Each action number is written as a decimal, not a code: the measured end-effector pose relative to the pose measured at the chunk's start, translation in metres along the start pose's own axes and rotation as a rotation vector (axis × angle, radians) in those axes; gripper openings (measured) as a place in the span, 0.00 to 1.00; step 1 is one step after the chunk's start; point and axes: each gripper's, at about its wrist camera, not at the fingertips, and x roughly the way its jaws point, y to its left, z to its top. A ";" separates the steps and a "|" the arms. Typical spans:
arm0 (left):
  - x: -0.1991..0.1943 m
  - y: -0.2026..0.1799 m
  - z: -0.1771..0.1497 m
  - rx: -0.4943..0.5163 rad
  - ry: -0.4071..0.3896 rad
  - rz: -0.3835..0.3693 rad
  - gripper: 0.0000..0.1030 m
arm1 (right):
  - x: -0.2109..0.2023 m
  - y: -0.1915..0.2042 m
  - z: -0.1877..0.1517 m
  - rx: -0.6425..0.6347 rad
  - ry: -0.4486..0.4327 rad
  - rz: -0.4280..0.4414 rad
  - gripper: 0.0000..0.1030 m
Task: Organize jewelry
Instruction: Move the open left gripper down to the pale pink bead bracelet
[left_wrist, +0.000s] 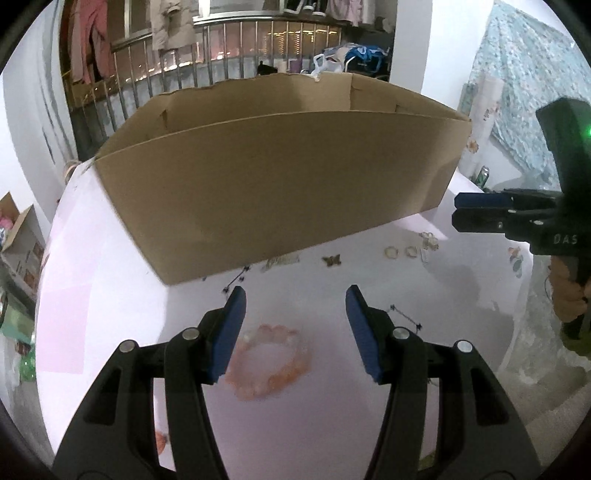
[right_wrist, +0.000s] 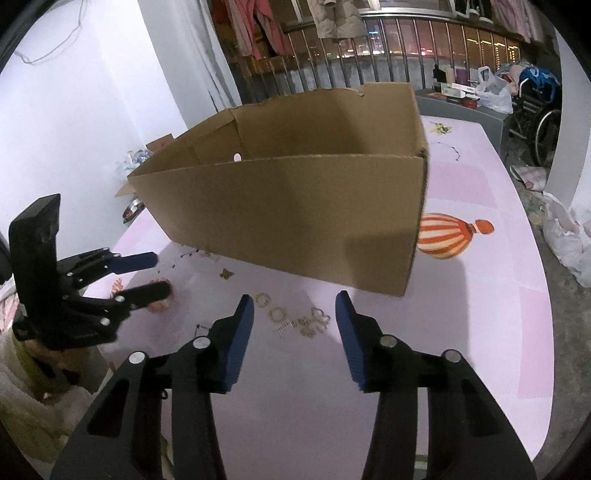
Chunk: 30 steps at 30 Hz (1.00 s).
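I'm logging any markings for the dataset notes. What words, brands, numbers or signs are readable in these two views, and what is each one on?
"DAS": pale letters on the black body of the right gripper, seen in the left wrist view.
Cardboard box: no print visible on the sides shown.
Small tag among the rings: too small to read.
Packages on the far grey cabinet: too blurred to read.
Nothing else is legible.
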 end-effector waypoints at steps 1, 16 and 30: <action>0.004 -0.002 0.003 0.001 0.000 -0.002 0.51 | 0.000 0.002 0.003 -0.003 -0.008 0.003 0.42; 0.032 0.013 0.017 -0.043 0.009 -0.027 0.36 | 0.007 0.007 0.017 0.049 -0.064 0.015 0.42; 0.046 0.008 0.021 -0.026 0.038 0.016 0.26 | 0.014 -0.007 0.010 0.171 -0.088 0.027 0.42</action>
